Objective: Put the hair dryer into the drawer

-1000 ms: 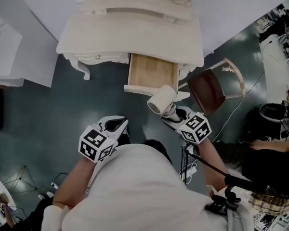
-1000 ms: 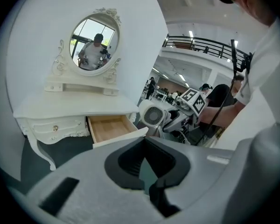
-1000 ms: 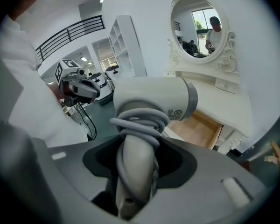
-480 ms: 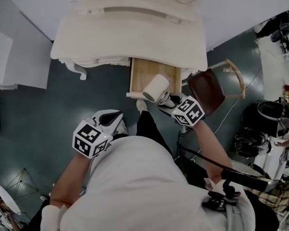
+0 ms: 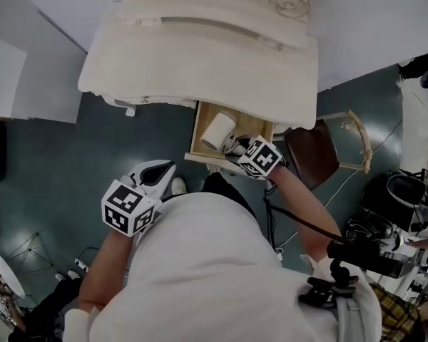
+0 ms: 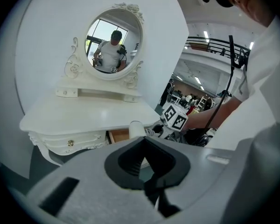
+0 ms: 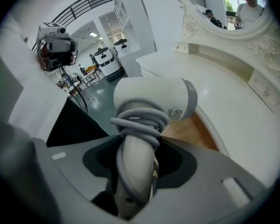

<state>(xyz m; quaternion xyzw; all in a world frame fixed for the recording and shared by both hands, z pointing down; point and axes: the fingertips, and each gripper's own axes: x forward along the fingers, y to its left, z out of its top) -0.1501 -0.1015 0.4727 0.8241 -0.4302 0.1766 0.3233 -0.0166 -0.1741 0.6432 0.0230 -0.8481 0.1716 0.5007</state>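
Head view has the right gripper (image 5: 232, 147) pinching the hair dryer (image 5: 217, 130) over the open drawer (image 5: 255, 122) up top, left gripper (image 5: 157, 173) pressed together empty, so next up is probably lowering it in and letting go.

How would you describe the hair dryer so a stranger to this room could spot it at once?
Find the white dressing table with the oval mirror; under its right side a wooden drawer stands open. Over it the right gripper holds the hair dryer: a white barrel, its grey cord wound round the handle.
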